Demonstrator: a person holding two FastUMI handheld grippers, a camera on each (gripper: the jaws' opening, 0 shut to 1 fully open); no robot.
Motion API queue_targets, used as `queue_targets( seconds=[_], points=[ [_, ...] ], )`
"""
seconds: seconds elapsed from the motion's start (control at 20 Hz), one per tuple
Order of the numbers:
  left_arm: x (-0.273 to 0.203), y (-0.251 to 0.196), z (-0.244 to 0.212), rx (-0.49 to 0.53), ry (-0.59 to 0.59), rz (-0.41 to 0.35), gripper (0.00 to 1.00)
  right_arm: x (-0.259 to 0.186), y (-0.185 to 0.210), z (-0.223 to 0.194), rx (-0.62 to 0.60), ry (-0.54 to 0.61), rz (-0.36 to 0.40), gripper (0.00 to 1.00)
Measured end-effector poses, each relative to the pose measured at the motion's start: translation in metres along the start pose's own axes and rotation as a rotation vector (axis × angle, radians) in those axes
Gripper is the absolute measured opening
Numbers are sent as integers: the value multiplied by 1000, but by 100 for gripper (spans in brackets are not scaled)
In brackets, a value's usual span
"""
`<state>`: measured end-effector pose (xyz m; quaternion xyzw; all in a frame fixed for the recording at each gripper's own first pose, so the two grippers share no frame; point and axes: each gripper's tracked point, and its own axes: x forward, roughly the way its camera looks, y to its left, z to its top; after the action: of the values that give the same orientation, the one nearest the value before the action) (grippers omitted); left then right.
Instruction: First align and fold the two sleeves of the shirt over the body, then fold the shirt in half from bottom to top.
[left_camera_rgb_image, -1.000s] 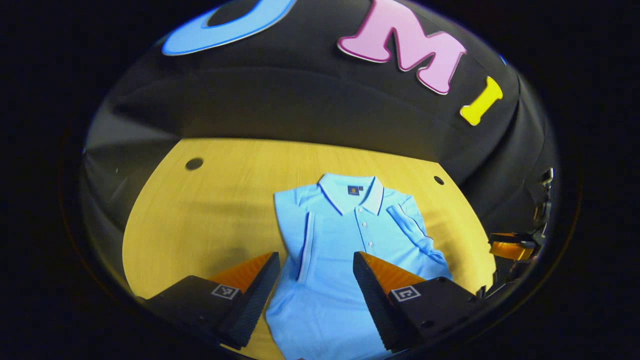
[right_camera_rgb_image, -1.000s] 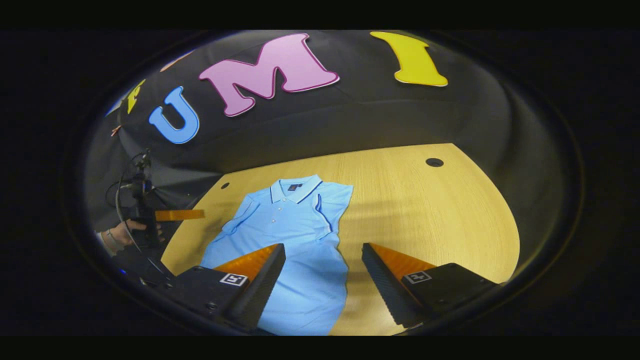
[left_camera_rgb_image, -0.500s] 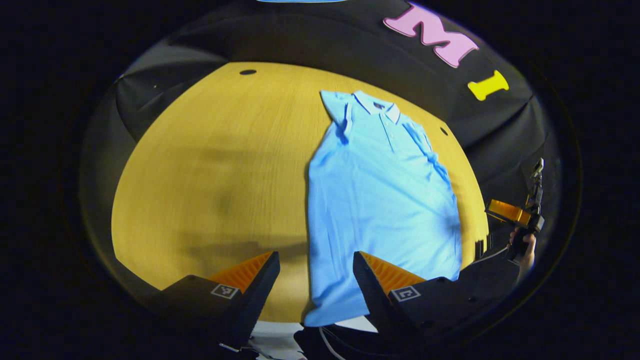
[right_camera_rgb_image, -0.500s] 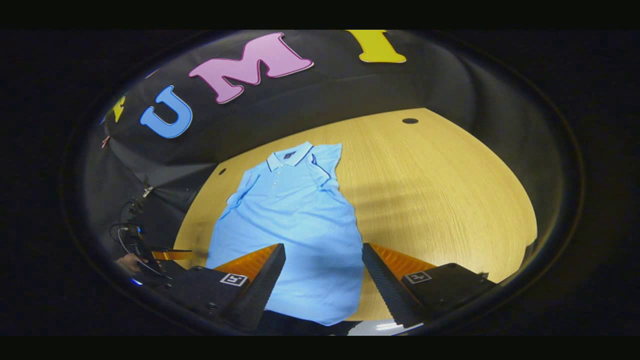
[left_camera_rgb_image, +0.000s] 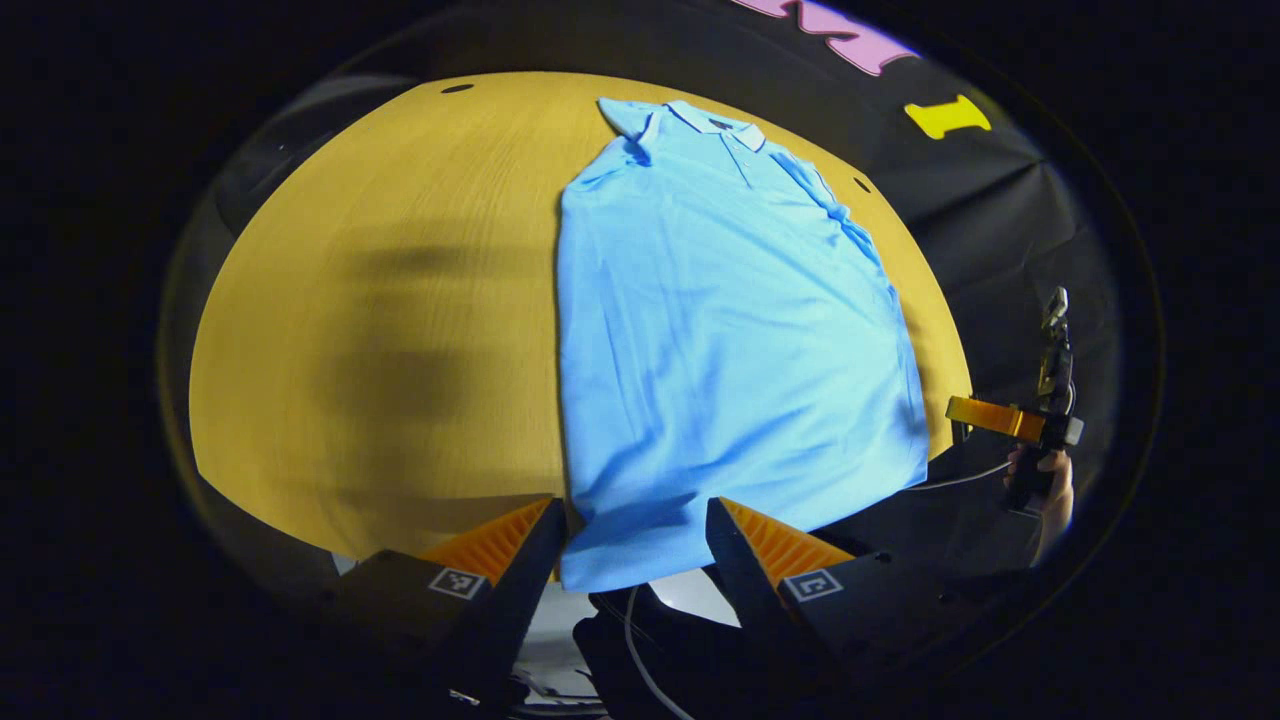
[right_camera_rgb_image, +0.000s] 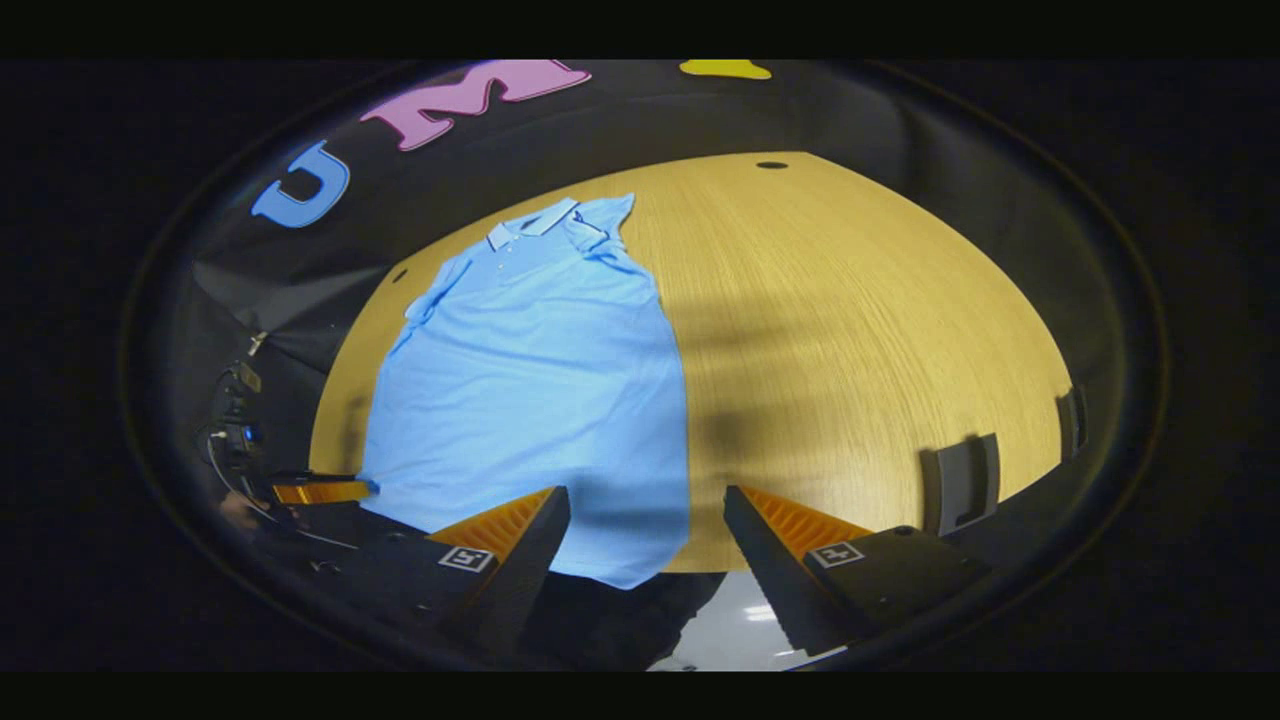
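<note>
The light blue shirt (left_camera_rgb_image: 730, 330) is lying flat on the yellow table (left_camera_rgb_image: 380, 300), sleeves folded in, hem overhanging the near edge, while both the left gripper (left_camera_rgb_image: 632, 545) and right gripper (right_camera_rgb_image: 645, 535) are hanging released above it — each should be pinching a hem corner squarely, then lifting evenly toward the collar (left_camera_rgb_image: 715, 118).

The shirt (left_camera_rgb_image: 720, 330) is plain light blue — its collar (left_camera_rgb_image: 715, 118) paler, edged with a dark line. The worktop (left_camera_rgb_image: 380, 300) is yellow wood grain — dark holes near its far edge.
</note>
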<state>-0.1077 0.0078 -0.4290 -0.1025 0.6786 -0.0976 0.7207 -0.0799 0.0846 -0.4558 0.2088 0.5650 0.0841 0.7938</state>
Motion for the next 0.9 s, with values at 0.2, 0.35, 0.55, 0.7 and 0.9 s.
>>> queue_targets(
  seconds=[0.2, 0.35, 0.55, 0.7, 0.9],
  points=[
    [4, -14, -5, -10, 41, -18, 93, 10, 9, -17, 36, 77, -20, 98],
    [10, -23, 0, -14, 48, -19, 86, 21, 12, -19, -15, 117, -66, 96],
    [21, -41, 8, 18, 14, -43, 70, 25, 14, -23, -109, 187, -105, 42],
    [29, -49, 10, 66, 8, -54, 46, 33, 32, -22, -6, 180, 2, 5],
    [31, -50, 13, 24, 13, -92, 21, 41, 54, -21, 253, 199, 215, 5]
  ],
)
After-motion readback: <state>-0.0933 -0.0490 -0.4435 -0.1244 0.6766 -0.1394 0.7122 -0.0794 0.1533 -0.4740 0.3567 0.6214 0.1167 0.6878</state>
